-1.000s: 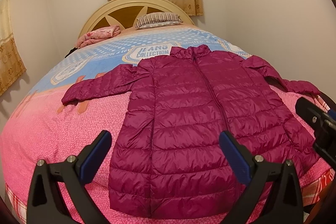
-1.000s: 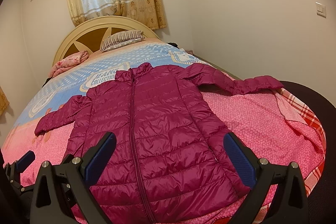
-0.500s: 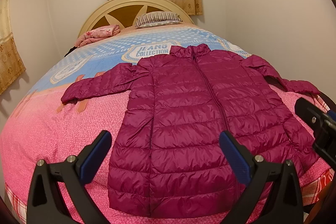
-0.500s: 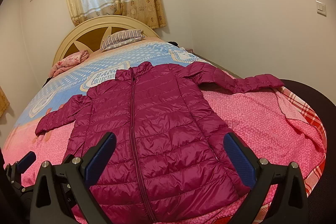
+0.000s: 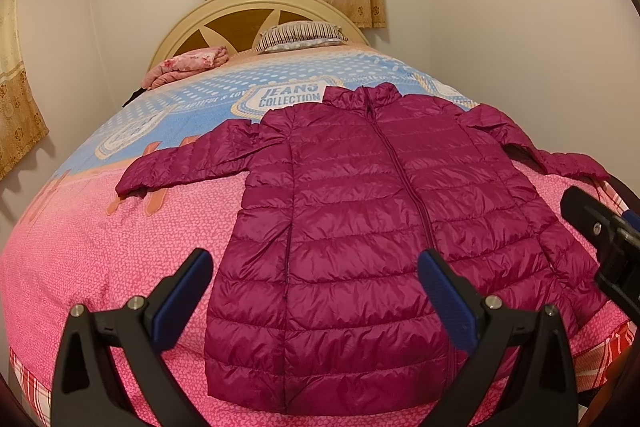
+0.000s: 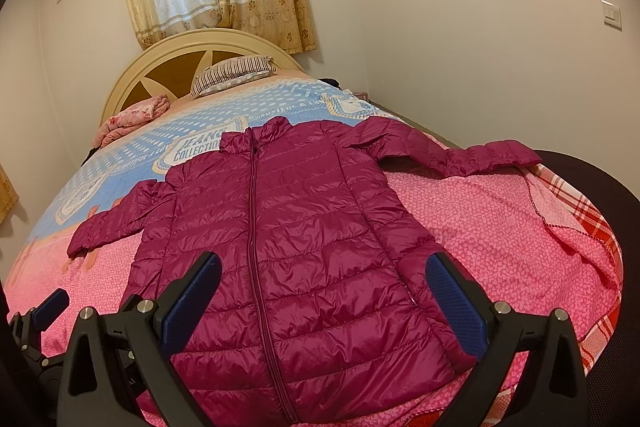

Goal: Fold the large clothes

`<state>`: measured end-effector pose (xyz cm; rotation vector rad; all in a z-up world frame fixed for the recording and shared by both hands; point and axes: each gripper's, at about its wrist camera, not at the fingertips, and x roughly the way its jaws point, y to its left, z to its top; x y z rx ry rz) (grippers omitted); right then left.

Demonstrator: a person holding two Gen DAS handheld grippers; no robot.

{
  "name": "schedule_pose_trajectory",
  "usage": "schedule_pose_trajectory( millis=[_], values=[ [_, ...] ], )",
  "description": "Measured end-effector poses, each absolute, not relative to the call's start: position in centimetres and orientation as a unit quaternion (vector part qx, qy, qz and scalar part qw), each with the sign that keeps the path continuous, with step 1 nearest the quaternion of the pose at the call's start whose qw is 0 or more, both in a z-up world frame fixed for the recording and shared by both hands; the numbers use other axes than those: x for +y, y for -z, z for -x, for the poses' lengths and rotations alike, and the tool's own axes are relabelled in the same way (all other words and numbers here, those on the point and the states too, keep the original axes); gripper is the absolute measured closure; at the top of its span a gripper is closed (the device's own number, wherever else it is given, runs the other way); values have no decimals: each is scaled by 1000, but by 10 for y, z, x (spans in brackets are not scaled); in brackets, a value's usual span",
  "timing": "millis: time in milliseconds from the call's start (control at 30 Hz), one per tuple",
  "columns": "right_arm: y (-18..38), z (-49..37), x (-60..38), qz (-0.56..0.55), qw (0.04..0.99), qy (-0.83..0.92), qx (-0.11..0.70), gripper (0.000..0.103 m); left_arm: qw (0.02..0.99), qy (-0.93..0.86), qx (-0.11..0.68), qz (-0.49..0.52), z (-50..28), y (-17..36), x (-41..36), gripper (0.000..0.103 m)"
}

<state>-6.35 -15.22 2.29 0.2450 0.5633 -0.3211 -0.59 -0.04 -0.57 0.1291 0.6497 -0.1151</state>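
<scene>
Both our grippers, left gripper [image 5: 316, 291] and right gripper [image 6: 324, 291], hover spread and empty above the jacket [image 5: 372, 219], laid flat for folding.

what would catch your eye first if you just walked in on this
A shiny magenta quilted puffer jacket lies flat, zipped, sleeves spread, on the pink and blue printed bedspread. Both open black tongs with blue pads, left and right, hover over its hem. Behind stands a cream arched headboard.
</scene>
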Motion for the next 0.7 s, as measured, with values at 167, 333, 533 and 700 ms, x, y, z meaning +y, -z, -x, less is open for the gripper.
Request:
schedule_pose_trajectory(
  millis=[167, 333, 533, 700],
  values=[
    [-24, 63, -153, -120, 940, 158, 277, 1, 943, 57, 320, -64, 7, 8, -2, 0],
    [-20, 62, -151, -121, 939, 158, 281, 1, 943, 57, 321, -64, 8, 8, -2, 0],
    [-19, 62, -150, -123, 938, 157, 284, 1, 943, 58, 322, -65, 7, 8, -2, 0],
    [-17, 59, -152, -126, 935, 157, 292, 1, 941, 58, 326, -65, 5, 12, -2, 0]
  ],
)
